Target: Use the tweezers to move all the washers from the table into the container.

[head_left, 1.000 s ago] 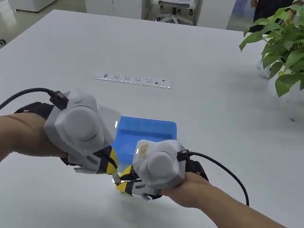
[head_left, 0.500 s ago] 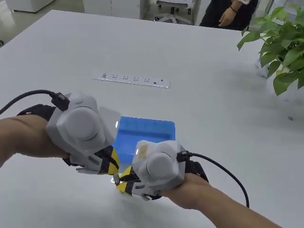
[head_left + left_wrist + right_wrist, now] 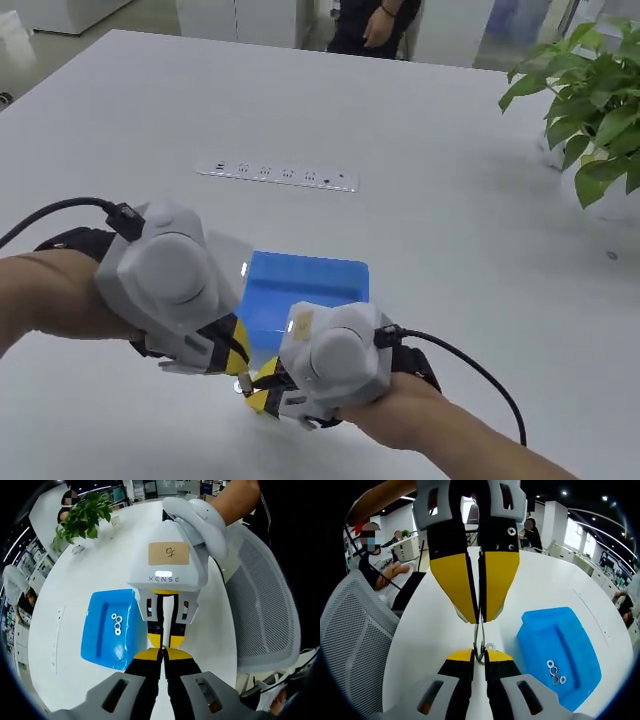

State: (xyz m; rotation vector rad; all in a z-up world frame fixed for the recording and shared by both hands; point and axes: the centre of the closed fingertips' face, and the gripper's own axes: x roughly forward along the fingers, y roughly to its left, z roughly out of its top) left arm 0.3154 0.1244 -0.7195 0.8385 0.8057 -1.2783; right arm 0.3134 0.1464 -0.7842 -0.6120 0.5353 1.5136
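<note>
Blue container (image 3: 320, 275) sits just beyond the left gripper (image 3: 161, 652) and right gripper (image 3: 479, 655), which stay nose to nose, each with jaws pinched narrow on the tweezers (image 3: 479, 637). A loose washer (image 3: 490, 646) lies on the table (image 3: 450, 220) beside the tips, with several washers (image 3: 117, 624) inside the container. A person (image 3: 365, 20) has moved left along the far edge. Open tabletop stretches far and right, toward the plant (image 3: 590, 90).

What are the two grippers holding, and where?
Thin metal tweezers, shut in both: the right gripper pinches one end, the left gripper the other. Which end has the tips is too small to tell.
</note>
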